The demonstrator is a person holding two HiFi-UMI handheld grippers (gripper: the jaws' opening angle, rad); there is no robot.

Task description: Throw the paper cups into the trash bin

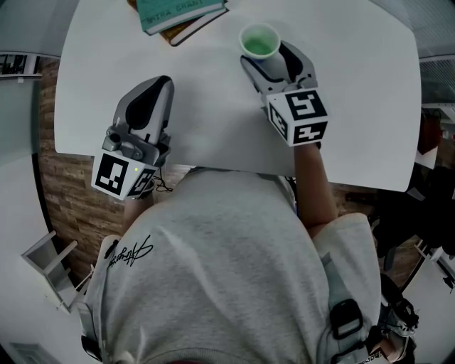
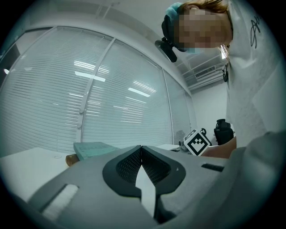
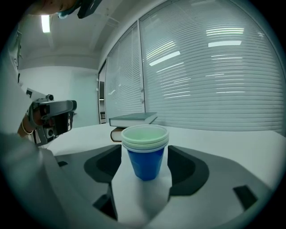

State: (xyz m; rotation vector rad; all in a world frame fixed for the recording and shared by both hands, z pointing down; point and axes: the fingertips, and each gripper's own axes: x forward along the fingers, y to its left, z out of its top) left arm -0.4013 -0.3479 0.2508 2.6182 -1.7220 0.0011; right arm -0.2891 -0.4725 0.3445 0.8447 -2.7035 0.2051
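Nested paper cups (image 3: pixel 145 150) upright on surface (image 1: pixel 213 114), btwn spread jaws of right tool (image 1: pixel 266 62), not yet pinched; left tool (image 2: pixel 141 156) closed, empty. Prob. v. light, thin-walled, crushable: squeeze gently mid-wall, below rims.

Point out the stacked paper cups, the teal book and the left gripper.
stacked paper cups (image 3: pixel 145 157): right gripper view, on the blue outer wall.
teal book (image 1: pixel 179 11): head view, on its cover.
left gripper (image 2: pixel 141 153): left gripper view, where its shut fingertips meet.
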